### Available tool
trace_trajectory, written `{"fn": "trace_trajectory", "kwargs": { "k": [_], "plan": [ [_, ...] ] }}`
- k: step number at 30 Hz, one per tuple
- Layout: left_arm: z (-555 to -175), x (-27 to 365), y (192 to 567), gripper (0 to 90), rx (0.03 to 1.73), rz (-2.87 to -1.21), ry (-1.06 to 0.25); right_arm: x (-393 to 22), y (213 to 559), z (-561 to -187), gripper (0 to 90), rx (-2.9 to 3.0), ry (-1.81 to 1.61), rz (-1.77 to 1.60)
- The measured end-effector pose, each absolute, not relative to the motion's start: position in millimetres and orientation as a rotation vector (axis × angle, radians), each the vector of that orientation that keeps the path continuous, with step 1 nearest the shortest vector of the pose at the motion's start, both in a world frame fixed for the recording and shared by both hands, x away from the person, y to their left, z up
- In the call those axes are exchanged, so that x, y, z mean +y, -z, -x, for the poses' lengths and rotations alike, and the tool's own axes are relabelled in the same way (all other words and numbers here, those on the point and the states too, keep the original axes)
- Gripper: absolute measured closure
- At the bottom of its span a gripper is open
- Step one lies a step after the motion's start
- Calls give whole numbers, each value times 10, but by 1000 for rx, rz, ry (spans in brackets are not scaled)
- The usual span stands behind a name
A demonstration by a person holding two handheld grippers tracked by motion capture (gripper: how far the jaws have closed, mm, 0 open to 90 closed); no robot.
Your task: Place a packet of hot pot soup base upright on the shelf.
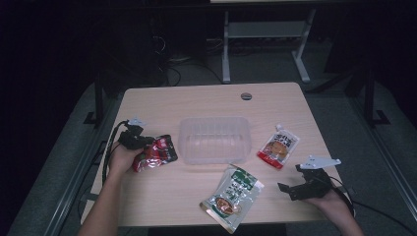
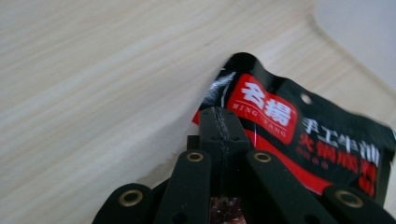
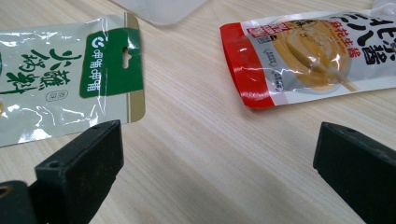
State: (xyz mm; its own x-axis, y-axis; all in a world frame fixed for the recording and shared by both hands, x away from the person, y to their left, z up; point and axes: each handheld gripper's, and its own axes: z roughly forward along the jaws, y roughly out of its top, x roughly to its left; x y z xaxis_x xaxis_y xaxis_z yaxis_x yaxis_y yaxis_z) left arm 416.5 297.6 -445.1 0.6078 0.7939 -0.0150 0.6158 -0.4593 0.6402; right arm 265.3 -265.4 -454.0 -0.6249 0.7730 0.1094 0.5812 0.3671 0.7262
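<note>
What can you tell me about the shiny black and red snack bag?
The black and red glossy plastic pouch is a flat sealed packet with a red label bearing white characters, a red band below it and a small round hang hole near its top edge. It looks crinkled. It sits at the left side of the light wooden table, just left of the clear plastic tub and apart from it. The left gripper has its black jaws pinched shut on one edge.

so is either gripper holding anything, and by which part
The left gripper is shut on the red packet, pinching its edge near a top corner. The right gripper is open above bare table, holding nothing.
</note>
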Motion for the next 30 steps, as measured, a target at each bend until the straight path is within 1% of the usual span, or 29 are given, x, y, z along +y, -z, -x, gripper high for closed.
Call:
{"fn": "trace_trajectory", "kwargs": {
  "k": [4, 10, 17, 22, 30],
  "plan": [
    [-4135, 3009, 4418, 899, 1101, -2222, -366, -2652, 4539, -2653, 13, 2383, -1106, -1205],
    [-4047, 3148, 4301, 899, 1116, -2212, -413, -2653, 4540, -2650, 13, 2388, -1104, -1193],
    [-4046, 3242, 4369, 899, 1157, -2209, -405, -2636, 4542, -2647, 14, 2396, -1100, -1204],
    [-4052, 3218, 4418, 899, 1151, -2232, -374, -2642, 4543, -2647, 14, 2394, -1099, -1197],
    [-3916, 3165, 4441, 899, 1112, -2260, -300, -2642, 4540, -2636, 14, 2389, -1095, -1212]
  ]
}}
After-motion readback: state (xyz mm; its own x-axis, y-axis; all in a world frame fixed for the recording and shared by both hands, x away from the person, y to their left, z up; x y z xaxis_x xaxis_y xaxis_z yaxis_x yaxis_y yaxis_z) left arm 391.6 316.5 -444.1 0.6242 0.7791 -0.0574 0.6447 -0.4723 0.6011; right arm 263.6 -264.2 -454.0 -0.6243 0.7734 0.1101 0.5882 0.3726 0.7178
